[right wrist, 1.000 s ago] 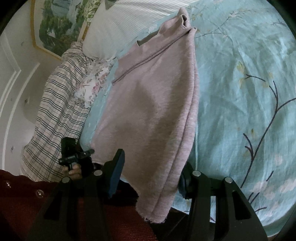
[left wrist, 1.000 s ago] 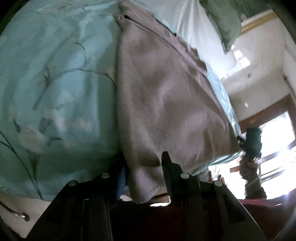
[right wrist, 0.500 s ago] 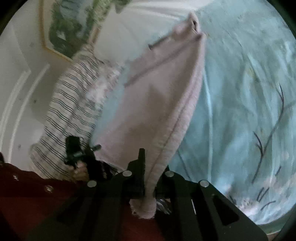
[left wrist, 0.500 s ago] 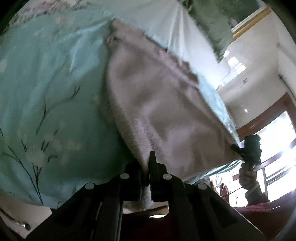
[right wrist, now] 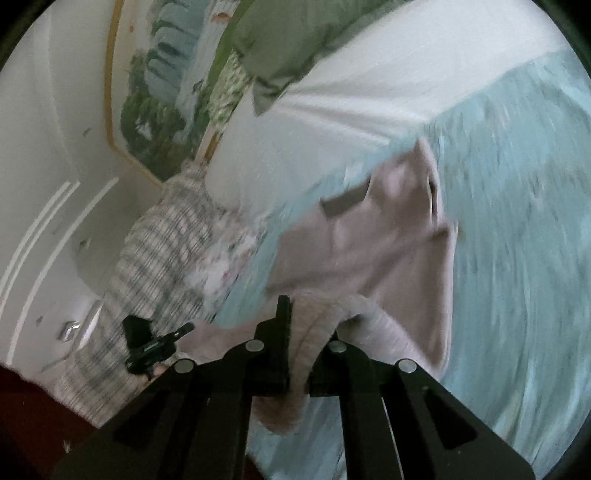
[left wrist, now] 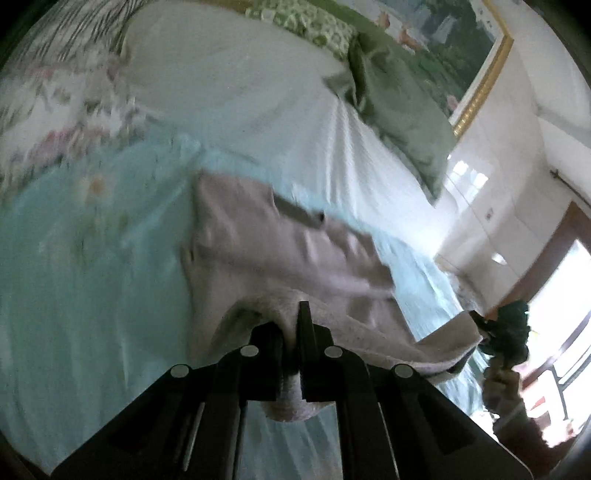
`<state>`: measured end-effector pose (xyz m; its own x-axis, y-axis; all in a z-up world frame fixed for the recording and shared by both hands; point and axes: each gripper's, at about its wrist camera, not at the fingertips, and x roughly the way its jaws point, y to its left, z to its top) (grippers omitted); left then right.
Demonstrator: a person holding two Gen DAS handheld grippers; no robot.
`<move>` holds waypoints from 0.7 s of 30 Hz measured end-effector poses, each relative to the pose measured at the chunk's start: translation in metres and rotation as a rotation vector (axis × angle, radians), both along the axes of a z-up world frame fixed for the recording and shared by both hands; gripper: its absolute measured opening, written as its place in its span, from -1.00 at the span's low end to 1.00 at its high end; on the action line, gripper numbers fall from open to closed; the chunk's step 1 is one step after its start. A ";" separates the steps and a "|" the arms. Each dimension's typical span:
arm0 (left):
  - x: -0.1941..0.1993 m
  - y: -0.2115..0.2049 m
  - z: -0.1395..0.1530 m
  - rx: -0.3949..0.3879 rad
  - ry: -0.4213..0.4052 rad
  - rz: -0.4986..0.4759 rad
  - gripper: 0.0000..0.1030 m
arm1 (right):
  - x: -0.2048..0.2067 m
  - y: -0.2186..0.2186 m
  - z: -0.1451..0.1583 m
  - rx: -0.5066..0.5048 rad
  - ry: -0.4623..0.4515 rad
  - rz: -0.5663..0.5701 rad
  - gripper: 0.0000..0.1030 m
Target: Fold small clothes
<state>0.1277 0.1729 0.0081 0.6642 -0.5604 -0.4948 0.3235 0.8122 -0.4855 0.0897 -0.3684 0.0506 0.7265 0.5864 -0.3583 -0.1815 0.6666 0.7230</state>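
Observation:
A mauve-pink garment (left wrist: 280, 254) lies on the light blue floral bedsheet (left wrist: 74, 295); it also shows in the right wrist view (right wrist: 388, 251). My left gripper (left wrist: 291, 332) is shut on the garment's near hem at one corner. My right gripper (right wrist: 299, 325) is shut on the hem at the other corner. Both hold the hem lifted above the bed, so the cloth curls over toward its far end. The right gripper (left wrist: 506, 328) shows at the right of the left wrist view, and the left gripper (right wrist: 155, 343) at the lower left of the right wrist view.
A white pillow (left wrist: 258, 92) and a green pillow (left wrist: 399, 110) lie at the head of the bed under a framed painting (left wrist: 443, 33). A plaid blanket (right wrist: 155, 258) and a floral cloth (right wrist: 221, 262) lie at the bed's side. A window (left wrist: 565, 314) is at right.
Both grippers closed on the near hem, then lifted it and carried it forward toward the far end of the garment. The views now tilt up toward the pillows.

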 end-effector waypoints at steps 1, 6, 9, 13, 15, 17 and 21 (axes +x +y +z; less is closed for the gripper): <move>0.015 -0.004 0.004 0.018 -0.011 0.019 -0.92 | 0.017 -0.004 0.001 -0.013 0.003 -0.014 -0.87; 0.098 -0.026 0.009 0.087 -0.005 0.079 -0.92 | 0.106 -0.019 -0.001 -0.099 0.057 -0.068 -0.87; 0.144 -0.035 0.004 0.106 0.007 0.104 -0.92 | 0.149 -0.023 -0.008 -0.144 0.086 -0.086 -0.87; 0.201 -0.042 -0.013 0.137 0.042 0.128 -0.92 | 0.199 -0.029 -0.024 -0.199 0.123 -0.108 -0.87; 0.221 -0.046 -0.023 0.153 0.058 0.135 -0.92 | 0.219 -0.033 -0.035 -0.201 0.146 -0.119 -0.87; 0.246 -0.050 -0.038 0.183 0.082 0.148 -0.91 | 0.235 -0.035 -0.047 -0.193 0.173 -0.127 -0.87; 0.276 -0.057 -0.072 0.249 0.149 0.145 -0.90 | 0.261 -0.037 -0.075 -0.212 0.270 -0.149 -0.85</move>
<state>0.4040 0.1158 -0.0635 0.6379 -0.3151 -0.7027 0.1362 0.9442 -0.2998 0.3511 -0.4052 -0.0243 0.6606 0.3737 -0.6511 0.1071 0.8115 0.5745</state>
